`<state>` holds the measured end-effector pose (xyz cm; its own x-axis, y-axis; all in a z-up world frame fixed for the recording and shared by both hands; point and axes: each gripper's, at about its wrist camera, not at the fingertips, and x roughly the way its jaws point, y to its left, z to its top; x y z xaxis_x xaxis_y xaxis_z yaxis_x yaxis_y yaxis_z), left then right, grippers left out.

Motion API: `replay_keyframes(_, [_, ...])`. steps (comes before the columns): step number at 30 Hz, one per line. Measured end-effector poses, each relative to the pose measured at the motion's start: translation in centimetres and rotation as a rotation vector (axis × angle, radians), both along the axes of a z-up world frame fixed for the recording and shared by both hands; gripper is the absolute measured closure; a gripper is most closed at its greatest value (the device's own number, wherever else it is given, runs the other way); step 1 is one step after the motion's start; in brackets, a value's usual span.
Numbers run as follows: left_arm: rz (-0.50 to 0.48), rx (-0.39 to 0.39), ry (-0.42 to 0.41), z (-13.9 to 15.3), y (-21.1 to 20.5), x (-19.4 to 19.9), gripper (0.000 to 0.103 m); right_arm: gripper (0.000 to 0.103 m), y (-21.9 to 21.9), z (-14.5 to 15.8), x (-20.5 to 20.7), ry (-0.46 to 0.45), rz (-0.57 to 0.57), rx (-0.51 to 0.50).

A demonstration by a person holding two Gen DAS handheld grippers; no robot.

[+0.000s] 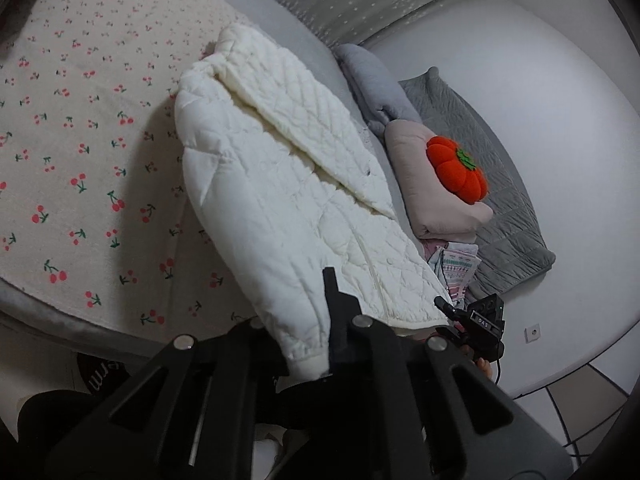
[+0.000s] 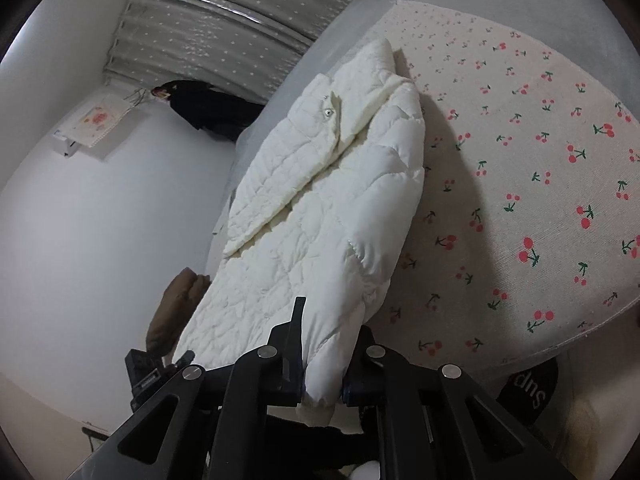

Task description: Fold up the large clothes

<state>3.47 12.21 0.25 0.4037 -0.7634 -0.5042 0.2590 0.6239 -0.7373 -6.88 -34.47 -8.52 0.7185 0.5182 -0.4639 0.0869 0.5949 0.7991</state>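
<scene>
While the cuff ends are half buried behind black linkage, I can see my left hand-held gripper (image 1: 316,356) pinched shut on one sleeve cuff of the white quilted jacket (image 1: 280,184), which lies along the cherry-print blanket (image 1: 80,140). Right hand-held gripper (image 2: 324,376) clamps the other cuff. Orange pumpkin cushion (image 1: 456,170) sits beyond on folded bedding.

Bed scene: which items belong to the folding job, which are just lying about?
In the job:
- white quilted jacket, partly folded on the bed
- left tongs, shut on its cuff
- right tongs, shut on its cuff

Lying about:
- cherry-print mat
- orange pumpkin cushion
- pink folded blanket
- grey quilt
</scene>
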Motion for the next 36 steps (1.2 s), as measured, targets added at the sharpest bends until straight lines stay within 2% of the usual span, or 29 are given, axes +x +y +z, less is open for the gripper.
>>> replay_keyframes(9, [-0.014,-0.029,-0.193,5.3,0.8,-4.9,0.092,0.091,0.9,5.9,-4.7,-0.161,0.016,-0.077])
replay_keyframes(14, [0.001,-0.039,-0.339,9.5,0.9,-6.1,0.092,0.091,1.7,10.4,-5.8,-0.262,0.014,-0.150])
replay_keyframes(19, [0.015,-0.059,-0.468,12.3,1.1,-5.8,0.092,0.091,2.1,14.3,-6.2,-0.371,-0.006,-0.197])
replay_keyframes(23, [0.045,-0.041,-0.474,12.9,0.8,-2.5,0.092,0.091,1.9,15.3,-4.0,-0.398,-0.056,-0.209])
replay_keyframes(27, [0.092,-0.016,-0.435,13.0,-0.1,2.4,0.092,0.091,1.8,15.7,0.4,-0.370,-0.112,-0.235])
replay_keyframes(32, [0.172,0.013,-0.368,11.9,-1.7,9.9,0.092,0.091,1.3,15.6,6.5,-0.338,-0.195,-0.289])
replay_keyframes(36, [0.247,0.082,-0.322,9.9,-3.4,15.3,0.091,0.091,1.1,14.3,12.2,-0.306,-0.253,-0.346])
